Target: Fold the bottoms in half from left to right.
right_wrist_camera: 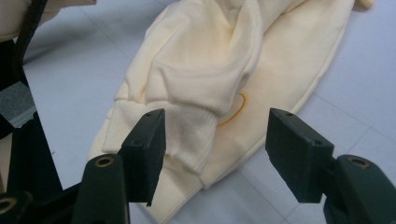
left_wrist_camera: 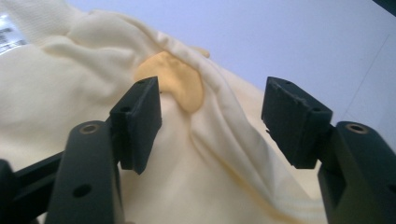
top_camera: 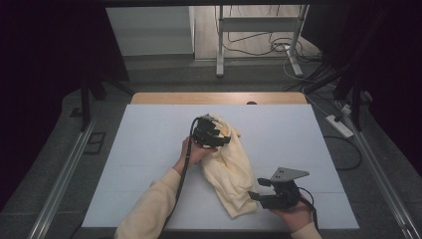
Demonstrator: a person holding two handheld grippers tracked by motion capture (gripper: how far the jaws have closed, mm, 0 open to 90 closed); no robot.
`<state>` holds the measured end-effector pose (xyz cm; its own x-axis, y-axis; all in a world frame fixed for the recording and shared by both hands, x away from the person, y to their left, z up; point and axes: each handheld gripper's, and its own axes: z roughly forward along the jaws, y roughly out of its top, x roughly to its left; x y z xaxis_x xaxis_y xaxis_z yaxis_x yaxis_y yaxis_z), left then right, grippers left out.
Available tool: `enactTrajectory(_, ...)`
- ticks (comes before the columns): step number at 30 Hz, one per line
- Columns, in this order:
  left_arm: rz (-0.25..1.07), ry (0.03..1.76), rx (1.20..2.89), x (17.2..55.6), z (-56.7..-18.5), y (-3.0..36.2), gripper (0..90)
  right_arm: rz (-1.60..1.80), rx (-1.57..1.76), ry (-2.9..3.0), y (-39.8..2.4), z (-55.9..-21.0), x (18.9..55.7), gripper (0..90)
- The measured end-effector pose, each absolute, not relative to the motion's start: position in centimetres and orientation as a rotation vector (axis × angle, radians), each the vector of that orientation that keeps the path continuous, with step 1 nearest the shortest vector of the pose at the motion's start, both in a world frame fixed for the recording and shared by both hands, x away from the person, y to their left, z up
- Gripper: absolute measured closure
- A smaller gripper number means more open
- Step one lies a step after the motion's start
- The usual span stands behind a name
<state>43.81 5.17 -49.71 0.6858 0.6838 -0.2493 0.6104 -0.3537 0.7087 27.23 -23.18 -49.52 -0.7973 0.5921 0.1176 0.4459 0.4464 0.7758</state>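
A pale yellow sweatshirt lies crumpled on the white table mat, running from the middle toward the front. My left gripper is at its far end, jaws open. In the left gripper view the left gripper stands over folds of the cloth, with a darker yellow patch just ahead; the pads do not press the fabric. My right gripper is at the near end, also open. In the right gripper view the right gripper faces a ribbed cuff lying on the sweatshirt.
A wooden table edge shows behind the mat. Beyond it stand a metal frame and loose cables on the floor. A power strip lies at the right. Bare mat spreads to both sides of the garment.
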Motion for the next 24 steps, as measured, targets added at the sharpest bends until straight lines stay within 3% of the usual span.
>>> enactTrajectory(24,0.102,0.976,2.012,40.5,-49.4,9.9,34.6,1.224,0.924,2.523,-20.5,-49.1,31.7,38.2)
